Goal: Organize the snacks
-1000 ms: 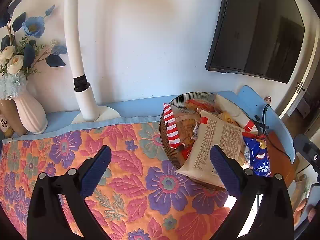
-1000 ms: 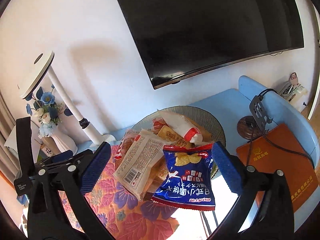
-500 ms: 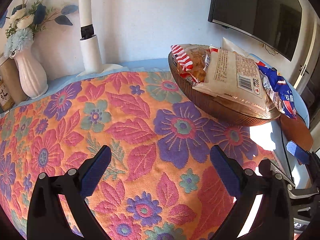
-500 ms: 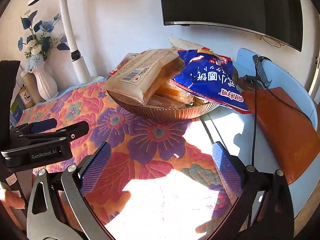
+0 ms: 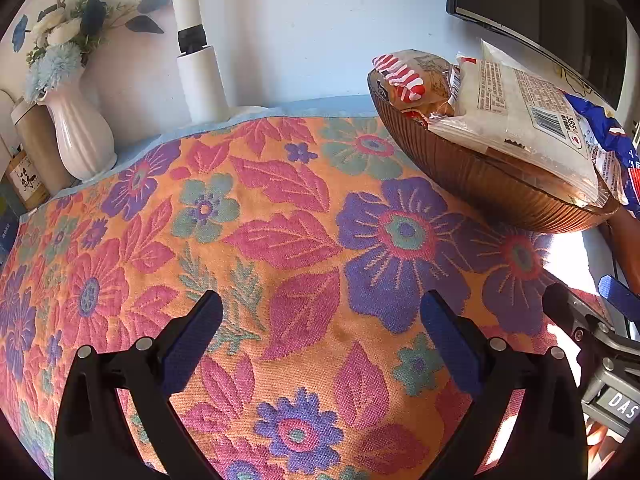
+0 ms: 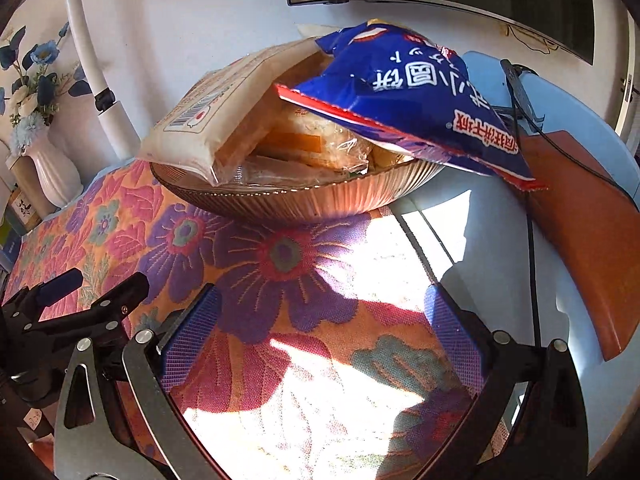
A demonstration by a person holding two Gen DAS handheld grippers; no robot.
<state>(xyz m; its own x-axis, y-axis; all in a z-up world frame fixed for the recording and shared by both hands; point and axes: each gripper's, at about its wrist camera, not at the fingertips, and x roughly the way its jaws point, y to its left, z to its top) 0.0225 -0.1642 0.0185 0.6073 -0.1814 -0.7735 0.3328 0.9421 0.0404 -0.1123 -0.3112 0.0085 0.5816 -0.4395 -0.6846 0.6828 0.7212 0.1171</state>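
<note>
Left gripper [image 5: 320,334] low over the floral tablecloth [image 5: 280,240], fingers spread wide, nothing between the blue pads [image 5: 192,344]. Right gripper [image 6: 320,336] likewise low over the cloth's sunlit edge, spread wide and empty, pointing up toward the bowl. Left gripper's black frame visible at the lower left of the right wrist view; part of the right gripper visible at the lower right of the left wrist view.

Ribbed brown bowl [image 6: 304,200] resting on the far right part of the cloth, piled with snacks. Pale bag with a barcode [image 5: 516,120] draped over the near rim. Blue chip bag [image 6: 408,104] hanging over the bowl's right side, above the light blue table [image 6: 492,220]. Red-and-white striped packet [image 5: 400,78] at the bowl's back left. Clear-wrapped pastries [image 6: 320,148] underneath the larger bags.

White vase of blue and white flowers [image 5: 80,136] at the far left by the wall, white lamp post [image 5: 196,56] just right of it, dark screen [image 5: 540,12] on the wall above the bowl. Brown folder [image 6: 580,220] with a black cable across it on the table, right of the bowl.

Compared with half a second ago: both grippers lower and nearer the cloth, bowl seen more from the side and larger in both views. Spread of both pairs of fingers unchanged. Snacks in the same arrangement.
</note>
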